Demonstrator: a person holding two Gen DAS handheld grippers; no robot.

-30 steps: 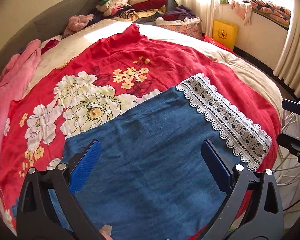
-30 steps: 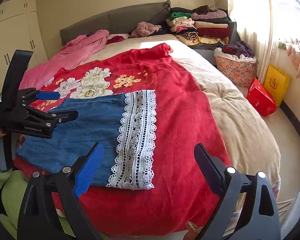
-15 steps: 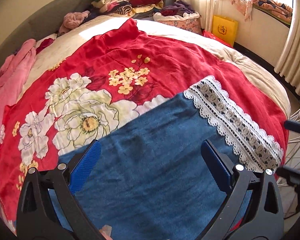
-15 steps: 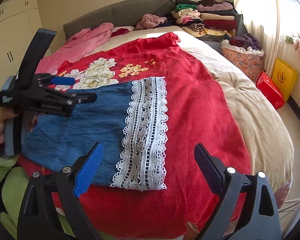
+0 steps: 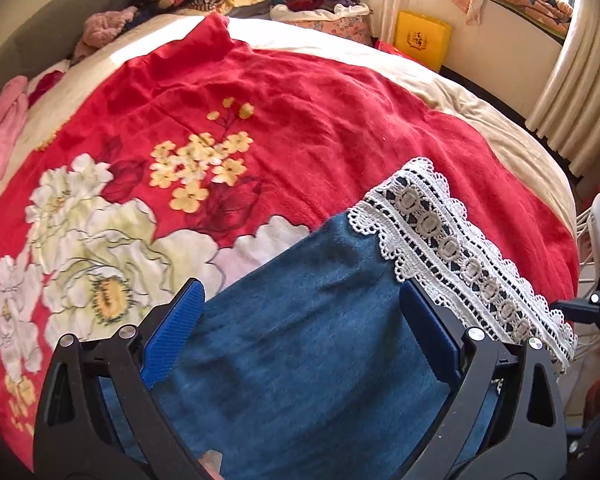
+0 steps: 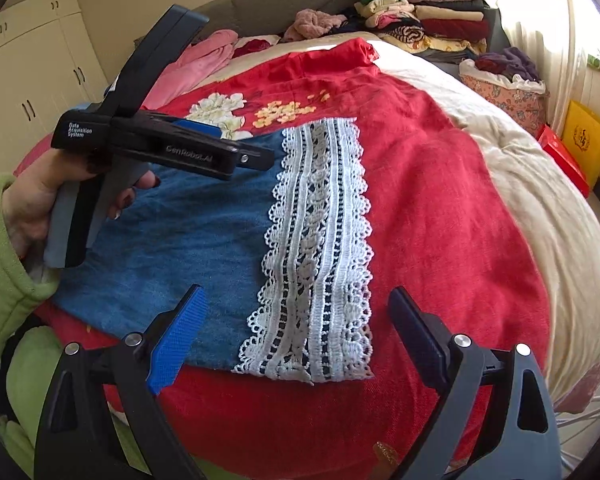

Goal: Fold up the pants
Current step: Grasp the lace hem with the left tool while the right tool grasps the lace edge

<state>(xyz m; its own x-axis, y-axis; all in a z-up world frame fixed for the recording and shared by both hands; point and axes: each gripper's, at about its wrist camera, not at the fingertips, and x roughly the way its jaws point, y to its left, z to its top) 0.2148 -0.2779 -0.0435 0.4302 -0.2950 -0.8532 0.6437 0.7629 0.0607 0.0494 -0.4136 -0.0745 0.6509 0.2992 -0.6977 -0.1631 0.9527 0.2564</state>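
Blue denim pants [image 5: 308,344] with a wide white lace hem [image 5: 452,248] lie folded flat on a red floral blanket [image 5: 300,120]. My left gripper [image 5: 300,332] is open and empty, hovering just above the denim. In the right wrist view the pants [image 6: 188,240] and lace hem [image 6: 320,240] lie ahead, and the left gripper [image 6: 256,156] hangs over the denim's far edge. My right gripper [image 6: 296,320] is open and empty, above the lace hem's near end.
The bed holds a pink garment [image 6: 196,60] at the far left and stacks of folded clothes [image 6: 420,16] by the headboard. A laundry basket [image 6: 504,88], a yellow bag [image 6: 588,136] and a red box [image 6: 560,156] stand on the floor to the right.
Both grippers have moved forward and lower toward the pants. The left gripper now sits over the denim nearer the lace hem. Both stay open.
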